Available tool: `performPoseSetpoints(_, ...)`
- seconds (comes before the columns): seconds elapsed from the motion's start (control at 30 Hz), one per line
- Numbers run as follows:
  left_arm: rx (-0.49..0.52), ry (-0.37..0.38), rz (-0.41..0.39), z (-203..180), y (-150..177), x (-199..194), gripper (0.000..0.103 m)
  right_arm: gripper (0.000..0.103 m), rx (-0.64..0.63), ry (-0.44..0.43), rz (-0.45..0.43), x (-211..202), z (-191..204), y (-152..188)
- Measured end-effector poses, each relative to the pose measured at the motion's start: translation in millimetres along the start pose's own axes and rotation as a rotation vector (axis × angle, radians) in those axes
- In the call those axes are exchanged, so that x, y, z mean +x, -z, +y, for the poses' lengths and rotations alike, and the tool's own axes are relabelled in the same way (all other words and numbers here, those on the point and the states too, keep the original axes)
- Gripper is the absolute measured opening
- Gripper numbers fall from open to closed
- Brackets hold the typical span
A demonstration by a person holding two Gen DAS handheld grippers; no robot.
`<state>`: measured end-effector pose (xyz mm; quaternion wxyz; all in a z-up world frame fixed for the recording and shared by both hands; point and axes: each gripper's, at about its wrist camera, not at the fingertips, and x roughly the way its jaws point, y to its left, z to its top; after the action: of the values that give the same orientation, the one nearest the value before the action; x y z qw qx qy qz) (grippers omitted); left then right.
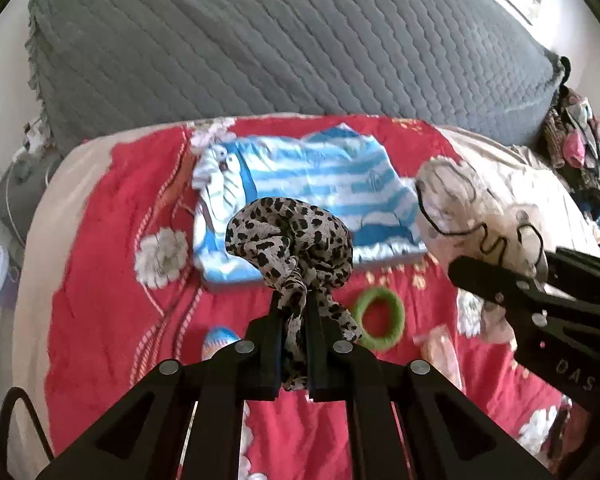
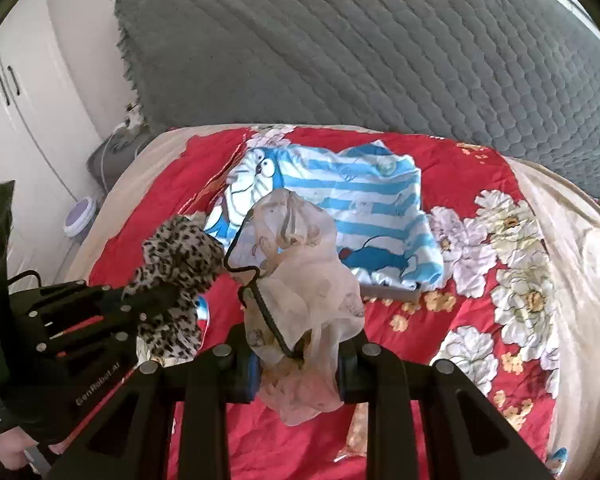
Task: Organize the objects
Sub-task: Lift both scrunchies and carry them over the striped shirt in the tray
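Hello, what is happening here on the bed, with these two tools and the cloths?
A person is tidying small things on a bed, with tongs in each hand. The left tongs are shut on a leopard-print scrunchie, held above the red floral blanket. The right tongs are shut on a sheer cream cloth with a black cord, also lifted. A folded blue striped garment and a green ring lie on the blanket below.
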<state>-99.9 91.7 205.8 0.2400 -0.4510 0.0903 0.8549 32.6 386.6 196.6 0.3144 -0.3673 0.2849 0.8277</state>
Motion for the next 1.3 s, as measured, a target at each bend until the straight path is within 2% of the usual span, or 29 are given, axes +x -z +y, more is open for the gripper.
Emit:
performPoseSetpoints(0.17, 0.021, -0.015, -0.037, 1, -32, -7, 0.008, 0.028, 0.020, 0.015, 0.012, -4, -3, -24)
performPoseSetpoints(0.33, 0.010, 0.007, -0.062, 4, -57, -12, 0.009, 0.028, -0.010, 0.062, -0.012, -13, -1, -52)
performPoseSetpoints(0.67, -0.033, 0.017, -0.100, 14, -97, 4, 0.009, 0.028, 0.024, 0.032, -0.140, -21, -10, -87)
performPoseSetpoints(1.0, -0.041, 0.013, -0.072, 30, -91, 45, 0.009, 0.028, 0.018, 0.051, -0.188, 4, -27, -101)
performPoseSetpoints(1.3, -0.026, 0.017, -0.064, 27, -93, 76, 0.009, 0.028, 0.014, 0.053, -0.161, 42, -25, -103)
